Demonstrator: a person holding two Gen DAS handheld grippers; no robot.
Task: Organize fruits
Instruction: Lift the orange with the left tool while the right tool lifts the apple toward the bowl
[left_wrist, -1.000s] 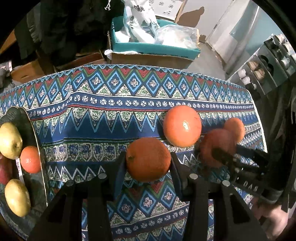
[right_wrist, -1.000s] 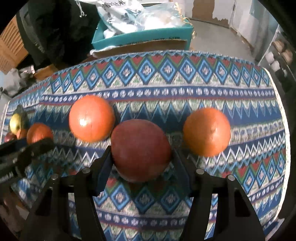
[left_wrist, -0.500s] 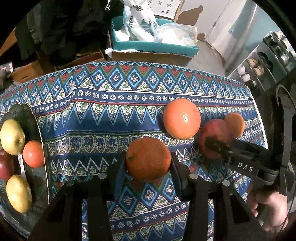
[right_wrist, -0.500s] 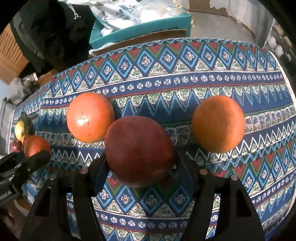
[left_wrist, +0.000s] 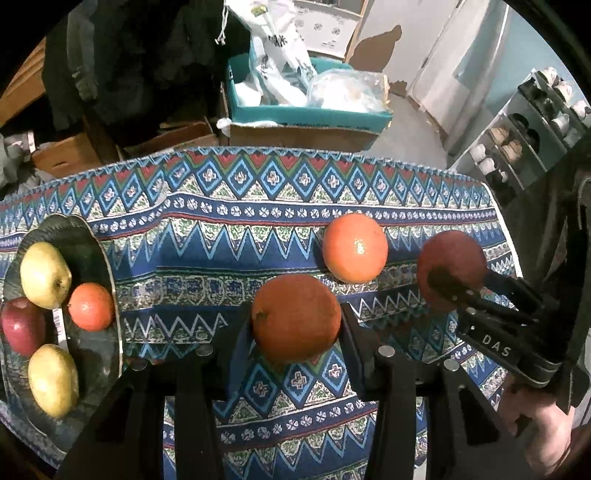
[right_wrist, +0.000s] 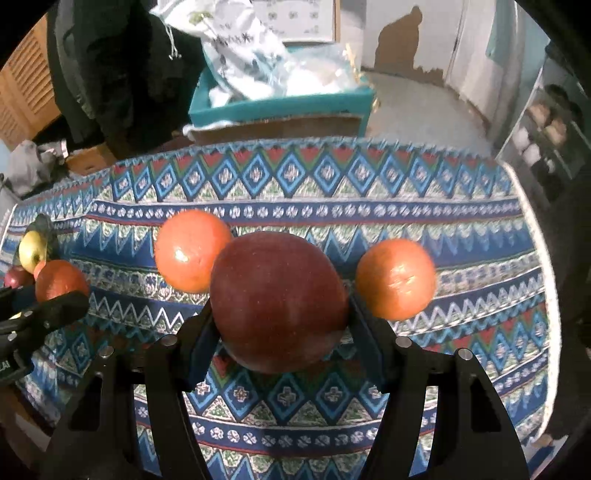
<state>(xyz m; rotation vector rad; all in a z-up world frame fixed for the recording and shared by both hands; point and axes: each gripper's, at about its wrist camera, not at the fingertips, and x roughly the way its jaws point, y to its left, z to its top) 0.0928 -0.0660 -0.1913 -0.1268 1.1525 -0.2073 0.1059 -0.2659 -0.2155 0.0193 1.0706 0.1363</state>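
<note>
We find the left tool (left_wrist: 295, 328) pinching a dull orange (left_wrist: 295, 317), held clear of the patterned worktop (left_wrist: 221, 236). The right tool (right_wrist: 279, 325) clamps a red apple (right_wrist: 279, 299) — its jaws closing slightly on it. Two oranges lie on the cloth: one (right_wrist: 192, 256) beside the apple's left, one (right_wrist: 395, 278) to its right. The dark plate (left_wrist: 92, 236) at left carries four fruits.

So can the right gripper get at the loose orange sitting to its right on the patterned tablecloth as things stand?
Probably not yet. The right gripper is already full: its jaws hold a dark red apple. The loose orange lies close by with bare patterned tablecloth around it, so the path looks free once the apple is set down.
</note>
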